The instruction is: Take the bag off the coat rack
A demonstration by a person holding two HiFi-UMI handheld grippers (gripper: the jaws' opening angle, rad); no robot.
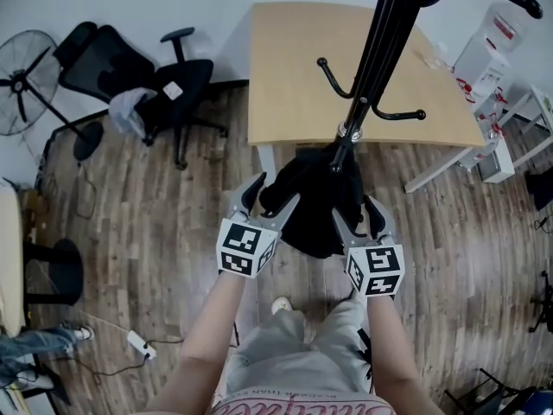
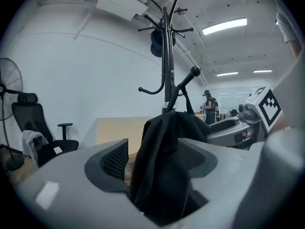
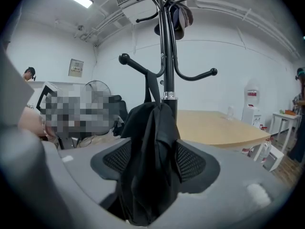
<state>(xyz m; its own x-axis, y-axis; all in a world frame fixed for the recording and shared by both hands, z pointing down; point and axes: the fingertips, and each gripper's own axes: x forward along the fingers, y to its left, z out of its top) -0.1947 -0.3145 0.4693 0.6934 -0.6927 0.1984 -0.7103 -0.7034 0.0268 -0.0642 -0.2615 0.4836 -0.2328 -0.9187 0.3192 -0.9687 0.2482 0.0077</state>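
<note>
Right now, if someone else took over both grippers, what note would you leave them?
Left gripper: jaws open, bag fabric between them, a gap at one pad.
Right gripper: jaws open, bag fabric hanging between the pads, apparently not clamped.
Bag: hangs by its strap from a lower hook of the coat rack, in front of the table.
Done: both grippers are at the bag.
Left: grip the bag, lift the strap off the hook, carry it clear.

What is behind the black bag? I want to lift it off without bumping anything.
Directly behind the black bag stands the pole of the coat rack, with the wooden table beyond. The bag covers the pole's lower part and base, so those cannot be seen.
</note>
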